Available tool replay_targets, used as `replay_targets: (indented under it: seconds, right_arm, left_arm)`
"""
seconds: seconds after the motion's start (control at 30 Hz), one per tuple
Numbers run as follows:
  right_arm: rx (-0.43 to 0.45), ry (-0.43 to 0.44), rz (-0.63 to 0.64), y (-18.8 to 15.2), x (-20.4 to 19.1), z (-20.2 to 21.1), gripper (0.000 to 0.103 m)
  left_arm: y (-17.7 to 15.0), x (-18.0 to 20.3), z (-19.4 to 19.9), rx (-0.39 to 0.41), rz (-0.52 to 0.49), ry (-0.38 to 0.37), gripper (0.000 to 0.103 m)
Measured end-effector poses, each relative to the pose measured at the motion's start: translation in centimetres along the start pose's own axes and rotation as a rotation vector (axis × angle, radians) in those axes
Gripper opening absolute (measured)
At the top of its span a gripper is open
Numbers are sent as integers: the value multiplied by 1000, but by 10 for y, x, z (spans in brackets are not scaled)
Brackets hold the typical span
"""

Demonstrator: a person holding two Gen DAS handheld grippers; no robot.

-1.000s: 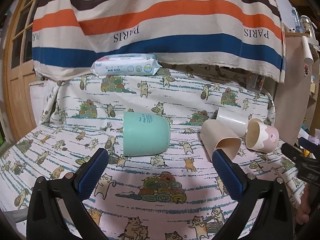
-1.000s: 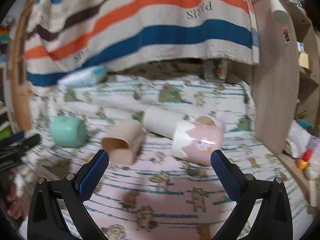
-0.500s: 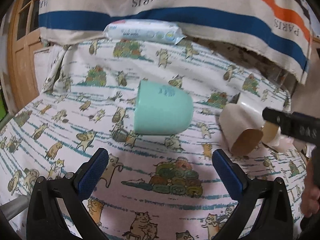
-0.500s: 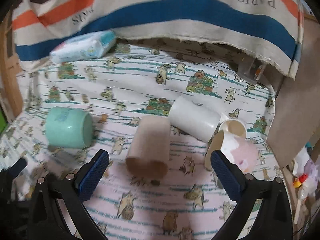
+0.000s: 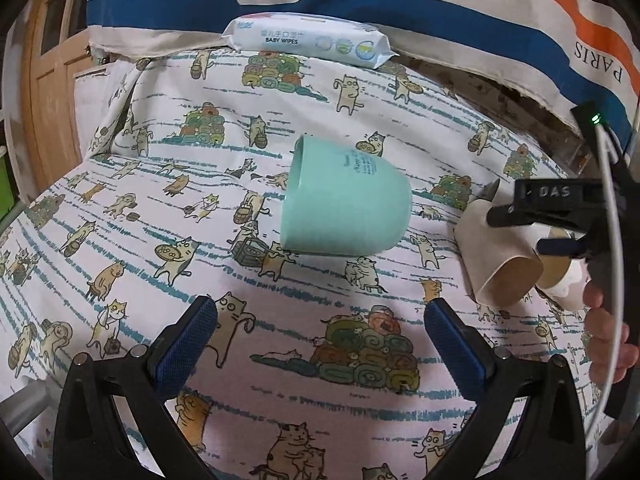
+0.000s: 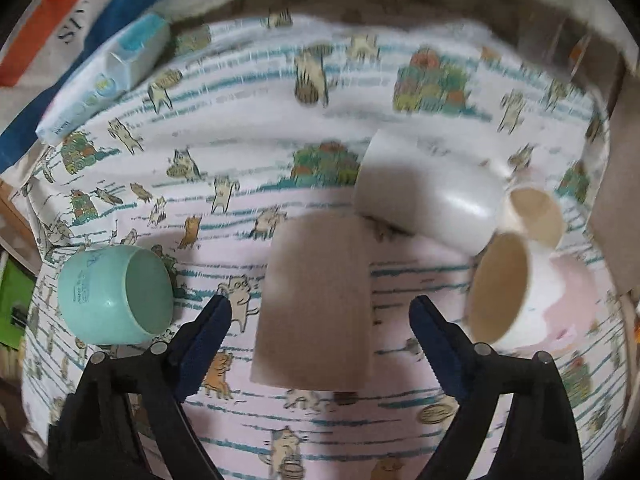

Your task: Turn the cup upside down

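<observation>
Soft indoor light; left wrist view sharp, right wrist view motion-blurred; fisheye bends both edges.

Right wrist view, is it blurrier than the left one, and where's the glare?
Right wrist view: motion-smeared, the beige cup and cat print soft; a glare streak on the white cup. Left wrist view: sharp, the teal cup crisp, fisheye bending the edges.

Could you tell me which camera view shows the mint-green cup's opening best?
The right wrist view: the mint-green cup lies on its side with its open mouth turned toward that camera, showing the inside. The left wrist view shows only its outer wall, rim edge-on at left.
</observation>
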State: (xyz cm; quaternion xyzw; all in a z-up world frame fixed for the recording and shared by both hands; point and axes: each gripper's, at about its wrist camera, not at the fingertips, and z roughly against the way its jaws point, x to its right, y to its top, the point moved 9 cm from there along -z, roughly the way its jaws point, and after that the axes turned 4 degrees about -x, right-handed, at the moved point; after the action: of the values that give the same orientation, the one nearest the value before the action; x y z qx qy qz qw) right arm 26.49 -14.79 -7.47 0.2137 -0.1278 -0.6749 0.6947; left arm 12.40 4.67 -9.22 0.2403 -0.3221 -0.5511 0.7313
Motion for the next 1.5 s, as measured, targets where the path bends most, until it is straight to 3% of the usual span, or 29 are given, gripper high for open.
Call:
replay_targets:
  seconds: [0.13,0.5,0.93,1.23,1.5]
  right_arm:
    - [-65,-48,-9,-3,-1,-21,79]
    - [-121,-107,0,-1,2,-44,69]
    - [-71,19,-11,-48,8,-13,69]
    - [-15,71,-27,-93,18,28,69]
    - [6,107,1,-115,8,43,69]
  left_arm:
    - [0,1,1,3,-4,-6,103]
    - [0,3,-1,-5,-8,-20,103]
    - [2,9,7,30,-35,-52,103]
    - [2,9,7,31,-34,-52,103]
    - [2,8,7,32,-34,-48,103]
